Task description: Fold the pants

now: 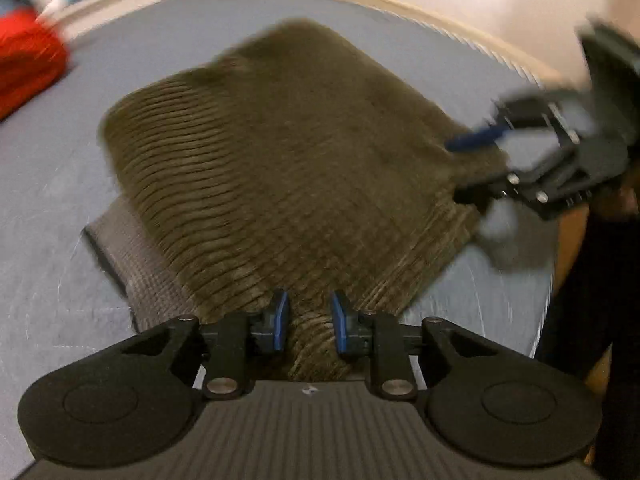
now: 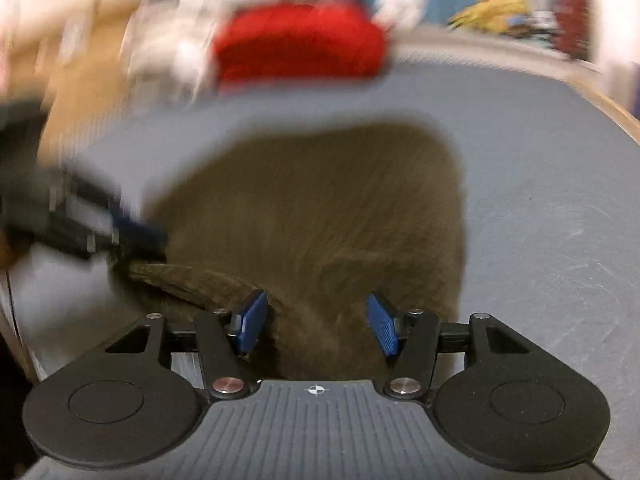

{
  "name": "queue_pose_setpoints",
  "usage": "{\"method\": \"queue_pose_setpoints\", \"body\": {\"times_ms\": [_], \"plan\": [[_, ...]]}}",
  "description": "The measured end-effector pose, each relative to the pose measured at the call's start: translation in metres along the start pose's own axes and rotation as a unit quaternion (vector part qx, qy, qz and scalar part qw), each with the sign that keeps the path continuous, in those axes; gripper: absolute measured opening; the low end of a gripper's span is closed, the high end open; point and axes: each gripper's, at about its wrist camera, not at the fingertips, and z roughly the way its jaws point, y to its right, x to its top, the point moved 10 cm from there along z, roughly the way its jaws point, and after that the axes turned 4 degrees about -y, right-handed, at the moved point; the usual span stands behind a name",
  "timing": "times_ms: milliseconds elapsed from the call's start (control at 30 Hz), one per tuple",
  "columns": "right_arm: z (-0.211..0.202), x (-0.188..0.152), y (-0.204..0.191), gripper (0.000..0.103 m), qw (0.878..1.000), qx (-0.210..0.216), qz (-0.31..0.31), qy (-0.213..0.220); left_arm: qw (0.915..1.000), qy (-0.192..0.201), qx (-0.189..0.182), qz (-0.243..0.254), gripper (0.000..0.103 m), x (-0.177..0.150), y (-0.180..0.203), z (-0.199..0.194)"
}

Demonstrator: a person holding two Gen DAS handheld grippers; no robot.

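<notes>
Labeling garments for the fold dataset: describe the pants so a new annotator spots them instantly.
Start at the grey table that fills both views. The pants are the olive-brown ribbed corduroy bundle lying folded in its middle, between the two grippers. The only other cloth there, a bright red garment, sits at the far edge.

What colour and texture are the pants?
Olive-brown ribbed corduroy pants, clearest in the left wrist view.

One pair of olive corduroy pants (image 1: 288,160) lies on one grey bench (image 1: 48,184). Two hand-held grippers: the left hand-held gripper (image 1: 308,320) and right hand-held gripper (image 2: 316,324), both at the pants. One red garment (image 2: 300,40) beyond the pants.
</notes>
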Motion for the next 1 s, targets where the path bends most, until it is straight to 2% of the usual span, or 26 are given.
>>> {"method": "queue_pose_setpoints", "body": {"times_ms": [67,167,233,333,367,400,433,467,500,533,600,700,767,833,900,1000], "plan": [[0.003,-0.010,-0.012,0.060,0.999,-0.003,-0.048,-0.021,0.9998,-0.011,-0.014,-0.003,0.025,-0.002,0.003,-0.004],[-0.003,-0.011,-0.006,0.059,0.998,0.021,-0.039,-0.034,0.9999,-0.002,-0.015,-0.004,0.027,0.008,-0.003,-0.013],[-0.003,-0.007,-0.004,0.059,0.999,0.025,-0.033,-0.027,0.9984,0.043,-0.003,-0.038,0.028,0.025,-0.024,-0.029],[-0.007,-0.014,-0.011,0.060,0.999,0.013,-0.052,-0.009,0.9852,0.115,0.008,-0.127,0.028,0.046,-0.059,-0.046],[-0.007,-0.015,-0.012,0.060,0.998,0.011,-0.055,-0.006,0.9825,0.113,0.012,-0.147,0.028,0.047,-0.069,-0.042],[-0.006,-0.016,-0.014,0.060,0.999,0.012,-0.053,-0.005,0.9840,0.069,0.032,-0.161,0.026,0.037,-0.080,-0.025],[-0.009,-0.013,-0.014,0.060,0.999,0.015,-0.046,-0.002,0.9848,0.015,0.067,-0.159,0.018,0.025,-0.090,-0.006],[-0.013,-0.010,-0.013,0.060,0.999,0.019,-0.033,0.003,0.9846,-0.016,0.099,-0.143,0.020,0.014,-0.093,0.006],[-0.016,-0.005,-0.010,0.062,1.000,0.024,-0.013,0.012,0.9844,-0.016,0.106,-0.140,0.020,0.015,-0.092,0.005],[-0.024,0.002,-0.005,0.074,0.999,0.032,0.023,0.029,0.9838,-0.016,0.103,-0.145,0.020,0.018,-0.091,0.003],[-0.039,0.025,0.011,0.088,0.993,0.040,0.093,0.066,0.9836,-0.017,0.100,-0.149,0.020,0.021,-0.089,0.002],[-0.052,0.065,0.040,0.088,0.981,0.035,0.162,0.104,0.9835,-0.022,0.097,-0.151,0.020,0.021,-0.092,0.000],[-0.048,0.090,0.058,0.088,0.977,0.008,0.177,0.115,0.9842,-0.022,0.098,-0.146,0.020,0.022,-0.094,-0.003],[-0.030,0.108,0.074,0.088,0.976,-0.023,0.185,0.110,0.9849,-0.021,0.099,-0.141,0.020,0.018,-0.096,-0.006],[0.003,0.115,0.094,0.088,0.971,-0.054,0.218,0.087,0.9849,-0.017,0.092,-0.145,0.020,0.019,-0.098,-0.006],[0.070,0.109,0.121,0.084,0.958,-0.082,0.274,0.026,0.9848,-0.012,0.081,-0.153,0.021,0.015,-0.102,-0.008]]}}
